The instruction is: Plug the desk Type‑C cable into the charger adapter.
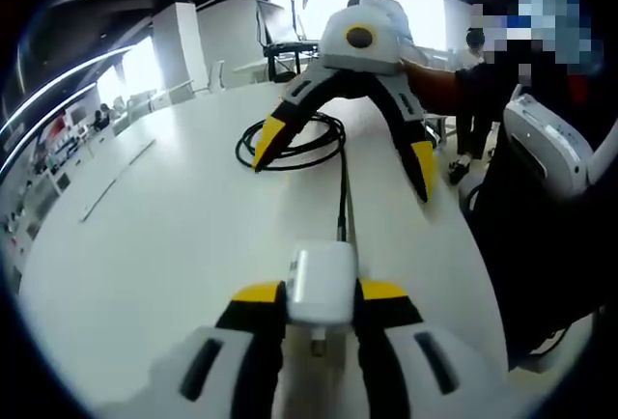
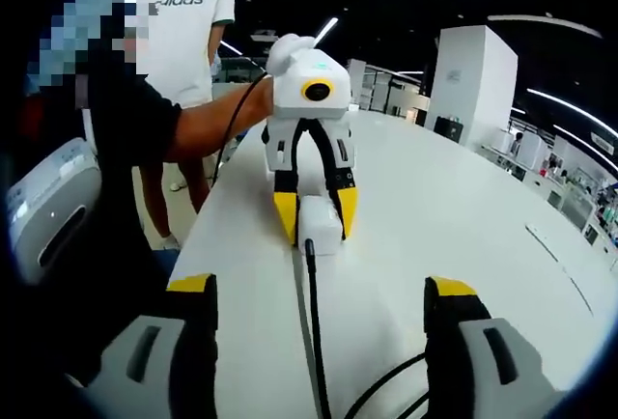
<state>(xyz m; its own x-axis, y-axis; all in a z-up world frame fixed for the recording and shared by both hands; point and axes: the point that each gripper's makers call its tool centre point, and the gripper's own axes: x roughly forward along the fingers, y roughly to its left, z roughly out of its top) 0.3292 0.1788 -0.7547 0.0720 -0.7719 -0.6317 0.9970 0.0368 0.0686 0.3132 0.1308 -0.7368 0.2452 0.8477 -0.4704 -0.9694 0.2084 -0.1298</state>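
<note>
My left hand-held gripper [image 1: 321,311] pinches the white square charger adapter [image 1: 323,289] at lower centre; the thin black Type-C cable [image 1: 342,197] already runs into it — plugging looks done. My right hand-held gripper [image 2: 321,315] is spread, holding nothing. Next, I judge, release gently. The white table [image 1: 174,236] gives room leftward — its edge lies right.

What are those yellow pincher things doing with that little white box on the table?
A person is working two hand-held grippers over a white table. The left gripper is shut on the white charger adapter, holding it on the table. A black cable already runs into the adapter, with the rest coiled further along the table. The right gripper is open and holds nothing, its jaws spread above the cable. It looks like the plugging-in is done.
</note>
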